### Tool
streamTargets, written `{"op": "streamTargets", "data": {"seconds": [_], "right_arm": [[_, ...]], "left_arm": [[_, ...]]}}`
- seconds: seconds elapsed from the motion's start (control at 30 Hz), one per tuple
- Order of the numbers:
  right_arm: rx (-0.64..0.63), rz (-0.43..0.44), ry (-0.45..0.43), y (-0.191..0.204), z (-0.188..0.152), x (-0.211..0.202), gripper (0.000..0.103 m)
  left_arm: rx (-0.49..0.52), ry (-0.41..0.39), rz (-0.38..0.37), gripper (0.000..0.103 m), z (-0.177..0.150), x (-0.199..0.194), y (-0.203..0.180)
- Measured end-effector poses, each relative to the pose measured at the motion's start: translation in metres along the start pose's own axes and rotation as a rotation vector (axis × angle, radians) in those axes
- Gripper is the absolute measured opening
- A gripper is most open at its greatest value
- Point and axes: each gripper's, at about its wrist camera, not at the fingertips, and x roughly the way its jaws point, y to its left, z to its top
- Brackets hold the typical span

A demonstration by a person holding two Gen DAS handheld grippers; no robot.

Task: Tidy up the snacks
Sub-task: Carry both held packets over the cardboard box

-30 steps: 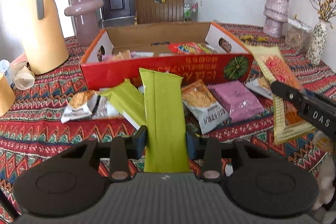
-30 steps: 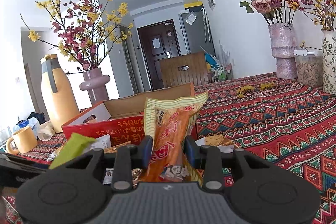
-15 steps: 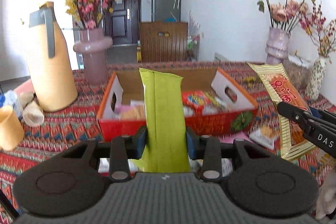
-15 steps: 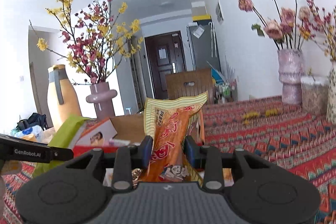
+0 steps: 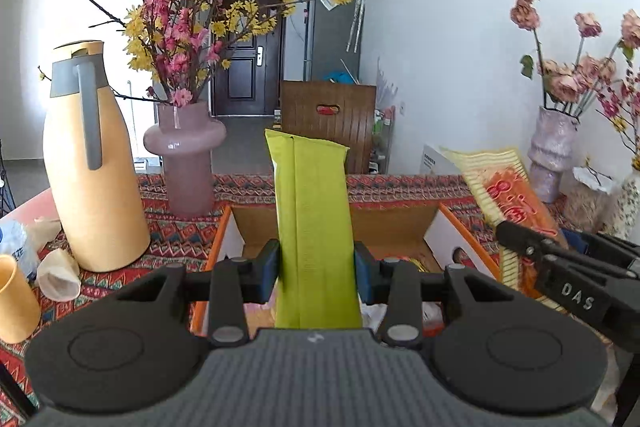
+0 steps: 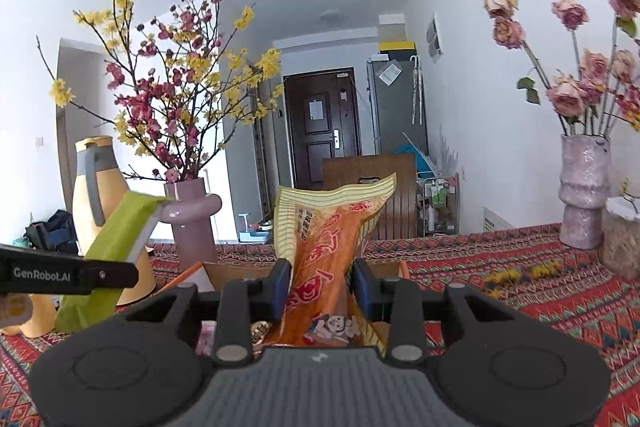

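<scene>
Both packets lifted, none yet boxed: left gripper (image 5: 316,263) pinches green packet (image 5: 312,227), right gripper (image 6: 320,289) pinches orange packet (image 6: 324,247), cardboard box (image 5: 394,227) at twelve o'clock.

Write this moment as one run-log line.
left gripper: shut on green packet | right gripper: shut on orange packet | both above box

- "DAS": white letters on the black body of the right gripper (image 5: 520,241), seen from the left wrist.
- "GenRobot.AI": white lettering on the left gripper (image 6: 102,274), seen from the right wrist.
- Orange snack packet (image 6: 320,247): printed characters, not legible.
</scene>
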Motion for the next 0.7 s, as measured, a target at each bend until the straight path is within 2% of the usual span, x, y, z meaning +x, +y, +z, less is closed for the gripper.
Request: {"op": "streamTargets", "data": {"seconds": [0.23,0.4,0.5,0.7], "right_arm": [[0.002,-0.005,0.059,0.009,0.006,0.054,0.033],[0.043,-0.026,0.086,0.005,-0.007,0.081,0.033],[0.054,-0.04,0.112,0.001,-0.017,0.092,0.033],[0.043,-0.042,0.133,0.002,-0.027,0.101,0.033]], "left_arm": [[-0.042,0.03,0.025,0.039,0.004,0.046,0.013],[-0.081,0.052,0.034,0.039,-0.007,0.079,0.024],[-0.082,0.051,0.043,0.039,-0.02,0.093,0.027],[-0.076,0.097,0.025,0.039,-0.025,0.107,0.029]]}}
